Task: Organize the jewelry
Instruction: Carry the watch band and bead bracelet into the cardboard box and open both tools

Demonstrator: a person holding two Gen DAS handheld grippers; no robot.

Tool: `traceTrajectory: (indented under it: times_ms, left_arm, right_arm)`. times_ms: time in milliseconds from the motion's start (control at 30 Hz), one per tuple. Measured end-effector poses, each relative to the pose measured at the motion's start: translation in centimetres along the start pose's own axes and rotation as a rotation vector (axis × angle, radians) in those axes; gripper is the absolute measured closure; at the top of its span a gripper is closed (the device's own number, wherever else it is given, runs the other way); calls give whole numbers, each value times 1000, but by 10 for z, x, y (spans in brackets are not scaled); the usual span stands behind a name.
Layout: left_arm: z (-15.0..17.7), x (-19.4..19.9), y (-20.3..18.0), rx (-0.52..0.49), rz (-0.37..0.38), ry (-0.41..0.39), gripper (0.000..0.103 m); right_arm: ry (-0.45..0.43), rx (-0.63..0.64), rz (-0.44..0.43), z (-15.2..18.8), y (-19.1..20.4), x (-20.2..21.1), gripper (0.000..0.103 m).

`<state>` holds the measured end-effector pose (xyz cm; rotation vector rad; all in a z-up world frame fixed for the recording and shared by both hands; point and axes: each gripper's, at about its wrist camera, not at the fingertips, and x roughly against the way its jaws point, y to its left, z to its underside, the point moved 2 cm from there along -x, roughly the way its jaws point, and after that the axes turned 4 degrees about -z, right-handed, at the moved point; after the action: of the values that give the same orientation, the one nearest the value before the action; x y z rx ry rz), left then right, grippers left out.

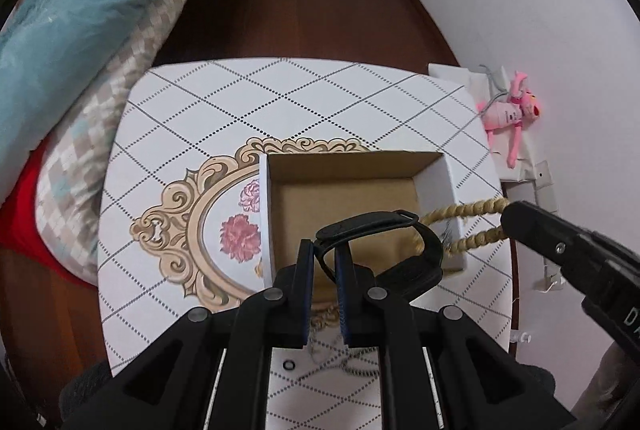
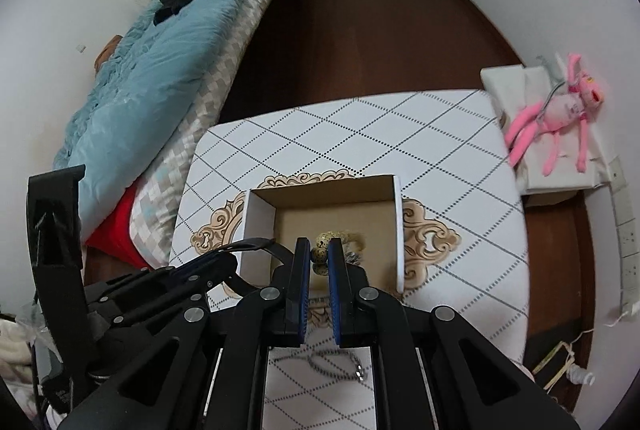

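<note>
Our left gripper (image 1: 325,258) is clamped on the strap of a black watch (image 1: 384,242), which hangs over the near part of an open cardboard box (image 1: 436,170). Our right gripper (image 2: 319,256) is pinched on a string of tan speckled beads (image 2: 320,250), its far end draping down into the same box; from the left wrist camera the beads cross the box's right wall. The box sits on a white table (image 1: 280,98) with a diamond pattern. A thin silver chain (image 2: 336,360) lies on the table near us, under the grippers, and a small dark ring (image 1: 289,365) rests just beside it.
</note>
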<state>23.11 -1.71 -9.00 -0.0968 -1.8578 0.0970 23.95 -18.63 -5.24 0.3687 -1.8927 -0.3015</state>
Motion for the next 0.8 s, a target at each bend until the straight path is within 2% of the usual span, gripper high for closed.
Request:
traceTrajectory:
  times_ms: [233, 300, 333, 367, 433, 467, 500, 567, 633, 700, 733, 767, 800]
  left_arm:
    - [-25, -32, 8, 46, 11, 107, 88]
    - [-27, -32, 9, 41, -11, 108, 71]
    - [-28, -31, 9, 42, -19, 102, 47]
    - [-28, -28, 10, 47, -18, 91, 34]
    - [-26, -23, 12, 48, -33, 68, 33]
    - [-26, -22, 13, 43, -47, 65, 33]
    - [-23, -20, 13, 36, -67, 56, 32]
    - [-19, -16, 16, 26, -113, 23, 21]
    - [-13, -11, 18, 14, -147, -22, 18]
    - [-6, -10, 19, 7, -172, -55, 8]
    - [-2, -10, 19, 1, -180, -67, 0]
    - [2, -10, 19, -4, -187, -77, 0]
    - [6, -12, 19, -10, -199, -78, 0]
  right_arm:
    - [71, -19, -20, -15, -9, -44, 94]
    - [96, -35, -39, -18, -13, -54, 93]
    - [117, -45, -46, -18, -16, -59, 93]
    - [139, -51, -36, -17, -20, -63, 93]
    - [159, -38, 6, -12, -26, -68, 91]
    - [158, -35, 21, -9, -28, -68, 84]
    - [154, -33, 45, -6, -31, -67, 69]
    - [137, -23, 83, 0, -36, -62, 53]
    - [108, 2, 142, 6, -37, -55, 45]
    - [83, 36, 217, 11, -36, -52, 22]
    - [70, 53, 257, 14, -36, -52, 16]
    - [62, 66, 298, 17, -37, -51, 7]
    - [53, 85, 333, 21, -36, -51, 3]
